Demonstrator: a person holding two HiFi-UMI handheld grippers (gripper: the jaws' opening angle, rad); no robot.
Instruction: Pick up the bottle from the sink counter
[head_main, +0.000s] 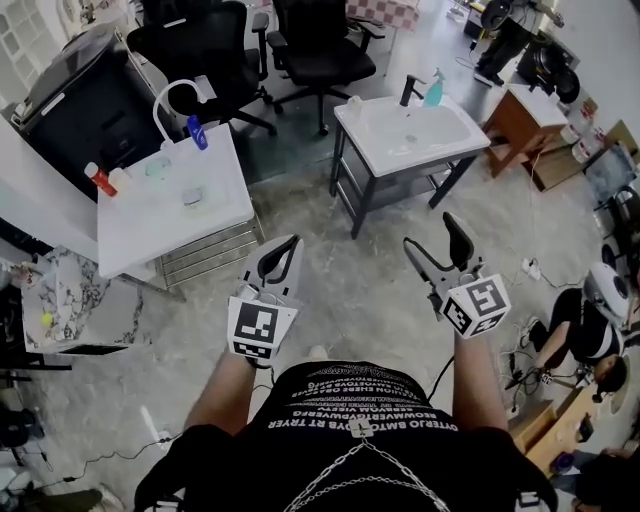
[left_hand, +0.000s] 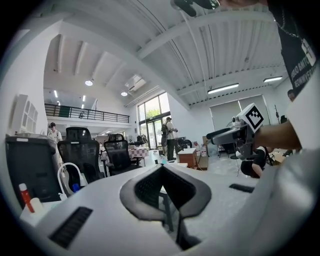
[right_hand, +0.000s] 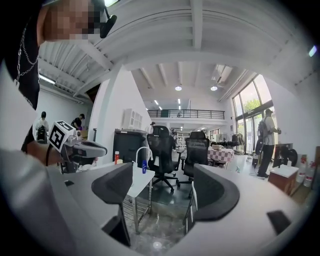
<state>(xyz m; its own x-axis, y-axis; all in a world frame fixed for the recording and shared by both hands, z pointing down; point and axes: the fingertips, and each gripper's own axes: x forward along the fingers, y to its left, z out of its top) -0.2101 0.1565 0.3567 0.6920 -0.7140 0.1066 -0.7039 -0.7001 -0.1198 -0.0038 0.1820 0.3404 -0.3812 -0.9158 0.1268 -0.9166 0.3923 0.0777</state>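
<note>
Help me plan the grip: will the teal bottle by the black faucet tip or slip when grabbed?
The teal bottle looks tall and narrow with a nozzle top, so a high nudge could probably tip it. It seems plastic, likely light; its fill level cannot be seen. The smooth white sink counter might let it slide.

I count two grippers: left gripper (head_main: 285, 250), right gripper (head_main: 437, 245). Two sink tabletops: left tabletop (head_main: 150, 225), right tabletop (head_main: 360, 125). Three bottles: red bottle (head_main: 97, 180), blue bottle (head_main: 197, 132), teal bottle (head_main: 434, 90). Two black chairs: left chair (head_main: 195, 45), right chair (head_main: 318, 45).
</note>
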